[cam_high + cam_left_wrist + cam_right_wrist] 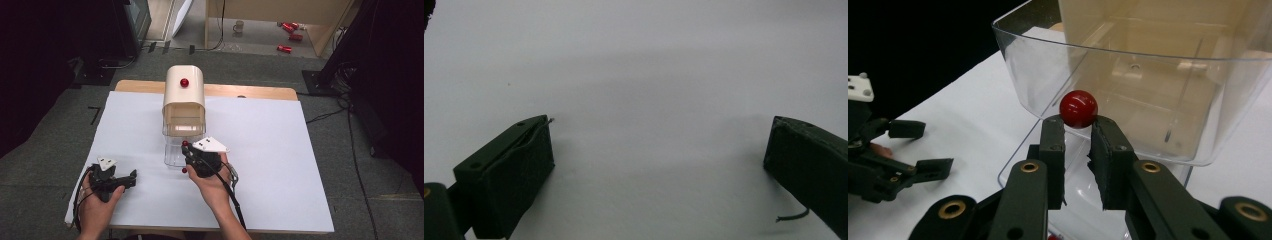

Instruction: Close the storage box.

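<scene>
The right tool (1078,125) is clamped on a small glossy red ball (1078,108), pinched at the very tips of its black jaws and held just in front of the rim of a clear plastic bin (1128,100). That bin sits under a cream, arch-topped plastic dispenser (184,95) with a red knob (184,82) on its face, standing on the white worktop (280,150) near the middle of its far edge. The step in hand looks like carrying the ball to the bin, or to the dispenser above it; I cannot tell which. The next move probably calls for lifting the ball clear of the rim and centring it over the opening before the jaws part, since so shallow a grip could let it roll away. The right hand (215,180) reaches forward from the near edge, forearm angled toward the bin and the tool pointing at its front wall. The left tool (131,179) rests near the near left corner, its jaws wide apart with nothing between them, the left hand (97,202) low on the worktop.
</scene>
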Demonstrator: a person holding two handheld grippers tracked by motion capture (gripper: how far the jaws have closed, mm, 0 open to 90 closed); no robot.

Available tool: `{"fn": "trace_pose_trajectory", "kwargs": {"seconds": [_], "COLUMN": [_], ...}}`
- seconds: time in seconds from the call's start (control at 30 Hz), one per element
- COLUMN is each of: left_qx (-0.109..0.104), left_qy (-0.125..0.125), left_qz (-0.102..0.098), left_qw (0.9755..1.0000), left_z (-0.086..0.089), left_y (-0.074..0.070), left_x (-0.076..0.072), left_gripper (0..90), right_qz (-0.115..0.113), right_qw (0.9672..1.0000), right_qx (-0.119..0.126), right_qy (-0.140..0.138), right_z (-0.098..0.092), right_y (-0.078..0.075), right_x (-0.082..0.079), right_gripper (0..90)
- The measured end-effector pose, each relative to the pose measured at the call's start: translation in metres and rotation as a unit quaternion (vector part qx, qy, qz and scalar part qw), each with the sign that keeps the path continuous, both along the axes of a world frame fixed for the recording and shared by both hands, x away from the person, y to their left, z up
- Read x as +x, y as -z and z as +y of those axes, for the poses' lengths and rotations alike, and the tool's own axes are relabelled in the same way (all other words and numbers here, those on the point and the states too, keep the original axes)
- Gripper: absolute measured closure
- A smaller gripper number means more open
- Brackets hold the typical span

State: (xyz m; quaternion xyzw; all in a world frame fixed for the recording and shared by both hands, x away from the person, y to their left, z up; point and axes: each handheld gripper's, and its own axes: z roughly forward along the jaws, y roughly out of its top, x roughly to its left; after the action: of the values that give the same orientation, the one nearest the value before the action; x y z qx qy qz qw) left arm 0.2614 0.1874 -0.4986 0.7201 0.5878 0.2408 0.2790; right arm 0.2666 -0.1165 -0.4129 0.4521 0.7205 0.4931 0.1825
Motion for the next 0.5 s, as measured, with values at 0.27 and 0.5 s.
{"fn": "trace_pose_trajectory", "kwargs": {"seconds": [0.27, 0.5], "left_qx": [0.0, 0.0], "left_qy": [0.001, 0.0], "left_qz": [0.0, -0.001], "left_qw": [1.0, 1.0], "left_z": [0.0, 0.0], "left_y": [0.0, 0.0], "left_x": [0.0, 0.0], "left_gripper": [0.0, 0.0], "right_qz": [0.005, 0.006], "right_qw": [0.9999, 0.9999], "right_qx": [0.004, 0.002], "right_qy": [0.008, 0.015], "right_z": [0.002, 0.004], "right_y": [0.0, 0.0], "right_x": [0.016, 0.03], "right_gripper": [77.7, 78.0]}}
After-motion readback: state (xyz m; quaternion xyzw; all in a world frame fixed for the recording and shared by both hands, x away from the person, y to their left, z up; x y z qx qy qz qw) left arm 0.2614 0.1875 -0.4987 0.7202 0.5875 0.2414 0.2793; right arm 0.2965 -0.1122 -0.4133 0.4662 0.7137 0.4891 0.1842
